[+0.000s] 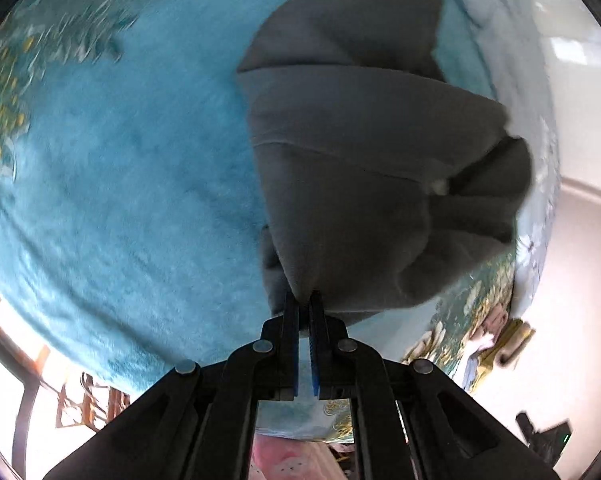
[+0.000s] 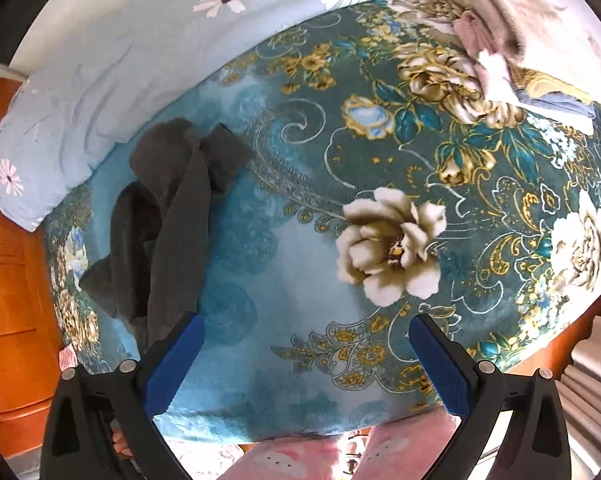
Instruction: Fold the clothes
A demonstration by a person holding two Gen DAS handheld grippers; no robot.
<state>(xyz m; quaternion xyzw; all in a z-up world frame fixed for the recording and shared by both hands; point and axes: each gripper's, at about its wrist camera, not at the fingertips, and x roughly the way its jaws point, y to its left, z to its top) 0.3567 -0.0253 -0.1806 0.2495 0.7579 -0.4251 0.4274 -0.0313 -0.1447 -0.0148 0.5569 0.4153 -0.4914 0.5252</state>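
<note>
A dark grey garment (image 1: 364, 168) hangs and drapes over the teal floral blanket (image 1: 120, 180) on the bed. My left gripper (image 1: 304, 298) is shut on an edge of the garment and holds it lifted. In the right wrist view the same garment (image 2: 168, 216) lies crumpled at the left of the blanket (image 2: 340, 160). My right gripper (image 2: 306, 356) is open and empty above the blanket's near edge, to the right of the garment.
A light blue pillow with daisies (image 2: 100, 68) lies at the far left of the bed. A pile of pink, white and blue clothes (image 2: 504, 40) sits at the far right corner. An orange wooden bed frame (image 2: 8, 280) runs along the left.
</note>
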